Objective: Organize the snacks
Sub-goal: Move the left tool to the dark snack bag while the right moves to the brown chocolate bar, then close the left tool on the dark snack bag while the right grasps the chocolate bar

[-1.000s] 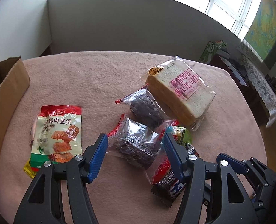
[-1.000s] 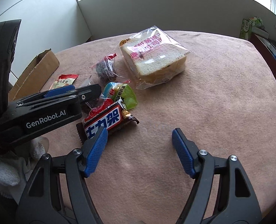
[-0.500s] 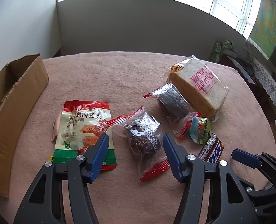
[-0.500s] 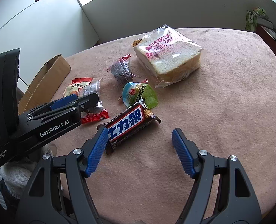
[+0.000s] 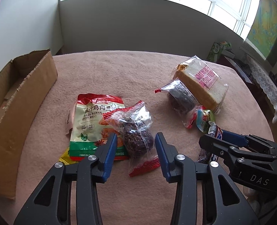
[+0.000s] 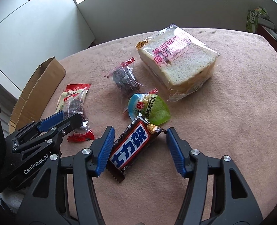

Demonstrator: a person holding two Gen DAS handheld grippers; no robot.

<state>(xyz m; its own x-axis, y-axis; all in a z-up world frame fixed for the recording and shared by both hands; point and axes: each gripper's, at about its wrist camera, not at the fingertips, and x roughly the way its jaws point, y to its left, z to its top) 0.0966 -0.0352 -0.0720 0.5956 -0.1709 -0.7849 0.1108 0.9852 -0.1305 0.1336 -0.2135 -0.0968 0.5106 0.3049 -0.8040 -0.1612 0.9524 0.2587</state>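
Note:
A dark cake in a clear, red-ended wrapper (image 5: 134, 129) lies partly on a chicken snack bag (image 5: 89, 120). My left gripper (image 5: 136, 138) straddles it, and its jaws are closing with the pads close beside the wrapper. A brown chocolate bar (image 6: 131, 148) lies between the pads of my right gripper (image 6: 140, 133), whose jaws are closing too. The left pad is against the bar's side and the right pad is near its twisted end. A bagged bread loaf (image 6: 177, 61), a second dark cake (image 6: 124, 78) and a green-blue packet (image 6: 149, 106) lie beyond.
An open cardboard box (image 5: 20, 97) stands at the left edge of the pink-covered table (image 5: 119, 69). A yellow packet (image 5: 65, 157) pokes out under the chicken bag. A green carton (image 5: 219, 48) and furniture with a lace cloth stand off the table's far right.
Both pairs of jaws have narrowed. The left gripper went left, and the dark cake now overlaps the chicken bag. The right gripper moved over until the chocolate bar lay between its pads.

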